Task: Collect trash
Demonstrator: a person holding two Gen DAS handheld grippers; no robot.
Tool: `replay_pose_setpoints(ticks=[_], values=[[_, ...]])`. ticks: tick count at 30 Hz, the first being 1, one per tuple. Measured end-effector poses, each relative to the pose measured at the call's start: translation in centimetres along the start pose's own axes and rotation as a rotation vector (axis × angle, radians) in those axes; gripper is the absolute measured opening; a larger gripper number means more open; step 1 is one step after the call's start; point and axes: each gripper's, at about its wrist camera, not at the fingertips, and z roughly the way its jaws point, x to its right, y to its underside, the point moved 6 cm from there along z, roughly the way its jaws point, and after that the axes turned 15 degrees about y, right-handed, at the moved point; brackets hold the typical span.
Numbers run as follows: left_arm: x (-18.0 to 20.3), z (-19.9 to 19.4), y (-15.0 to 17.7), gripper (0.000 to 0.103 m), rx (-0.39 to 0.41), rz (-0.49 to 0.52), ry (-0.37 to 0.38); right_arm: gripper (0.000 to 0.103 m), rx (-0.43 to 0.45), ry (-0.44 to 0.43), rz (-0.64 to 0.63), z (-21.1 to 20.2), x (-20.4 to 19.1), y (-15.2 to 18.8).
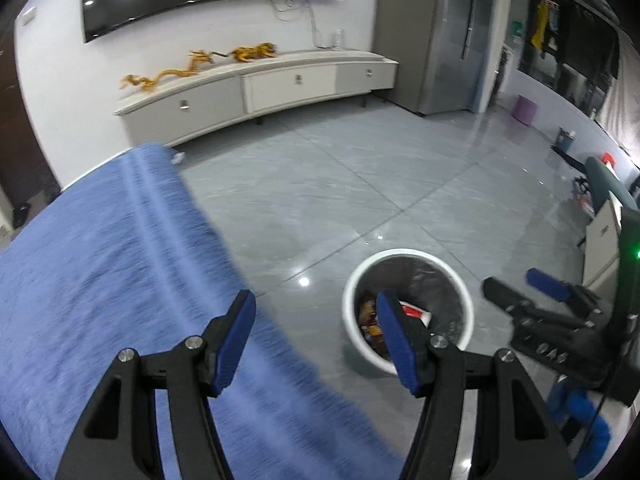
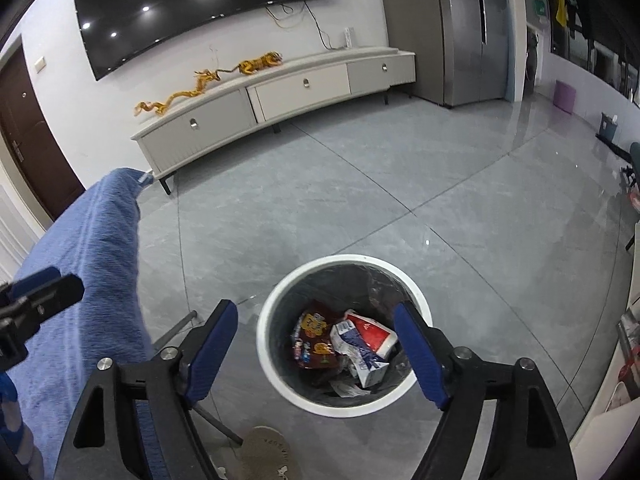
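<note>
Round white trash bin with dark liner on grey tiled floor, crumpled red and white snack wrappers inside, right gripper wide open and empty above it, left gripper wide open and empty beside blue cloth-covered worktop.

No text can be read with certainty. The crushed white, blue and red carton in the white round plastic bin carries print too crumpled to make out. The dark red snack wrapper beside it shows yellow lettering, blurred. The beige round slipper sole on the grey tiled floor bears embossed letters, too small to tell. A green sign glows by the far doorway, unreadable.
</note>
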Motion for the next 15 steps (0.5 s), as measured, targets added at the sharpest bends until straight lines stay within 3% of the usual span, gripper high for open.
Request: replay_pose_setpoints(ticks=[6, 9, 15], values=[[-3.4, -4.6, 1.4, 0.063, 0.072, -0.034, -0.060, 0.088, 0.018, 0.005, -0.042, -2.5, -2.2, 0.7], [-5.0, -6.8, 2.1, 0.071, 0.109, -0.060, -0.091, 0.091, 0.022, 0.006, -0.068, -3.5, -3.3, 1.0], [-8.1, -10.8, 3.5, 0.072, 0.178, -0.100, -0.145, 0.095, 0.048, 0.005, -0.121, -5.4, -5.8, 1.0]])
